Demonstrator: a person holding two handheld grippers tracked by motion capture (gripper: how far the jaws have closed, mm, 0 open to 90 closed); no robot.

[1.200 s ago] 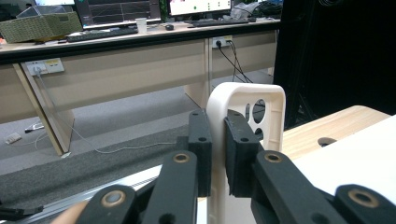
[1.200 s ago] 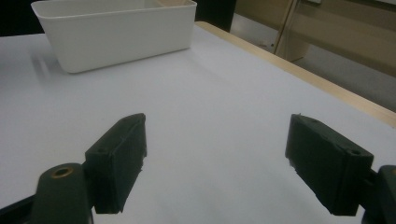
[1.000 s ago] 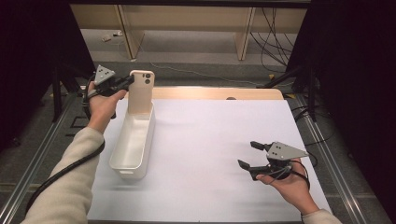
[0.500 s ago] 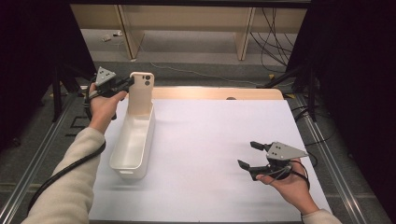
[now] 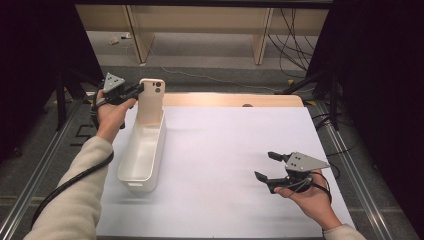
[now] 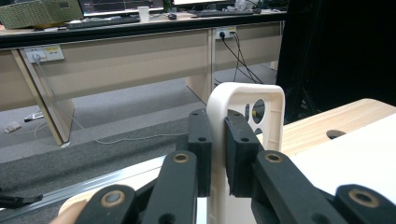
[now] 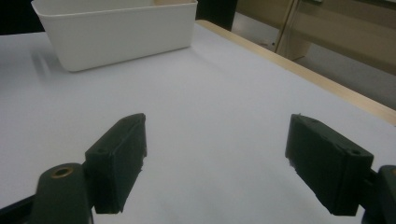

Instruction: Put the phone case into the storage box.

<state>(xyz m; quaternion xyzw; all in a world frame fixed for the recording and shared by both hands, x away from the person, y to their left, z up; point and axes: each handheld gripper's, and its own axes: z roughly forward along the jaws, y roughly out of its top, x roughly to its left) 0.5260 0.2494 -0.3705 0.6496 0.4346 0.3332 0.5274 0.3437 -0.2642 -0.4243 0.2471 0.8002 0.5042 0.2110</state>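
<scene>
There is one cream phone case [image 5: 151,100], clamped upright between the jaws of the left gripper [image 5: 137,90]. One white bin [image 5: 142,152] sits just below and ahead of that gripper, the case's lower end inside its far end. There are two grippers; the right gripper [image 5: 265,166] is well apart from the bin, jaws spread wide over one white table sheet [image 5: 220,150].

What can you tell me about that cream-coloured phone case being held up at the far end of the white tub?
The cream-coloured phone case looks like smooth, slightly soft plastic with rounded corners and a camera cut-out near its top. It stands upright at the far end of the long white plastic tub, its lower end hidden inside the tub. The left gripper is shut on one side rim, a black pad on each face. Through the cut-out, the floor behind shows.
</scene>
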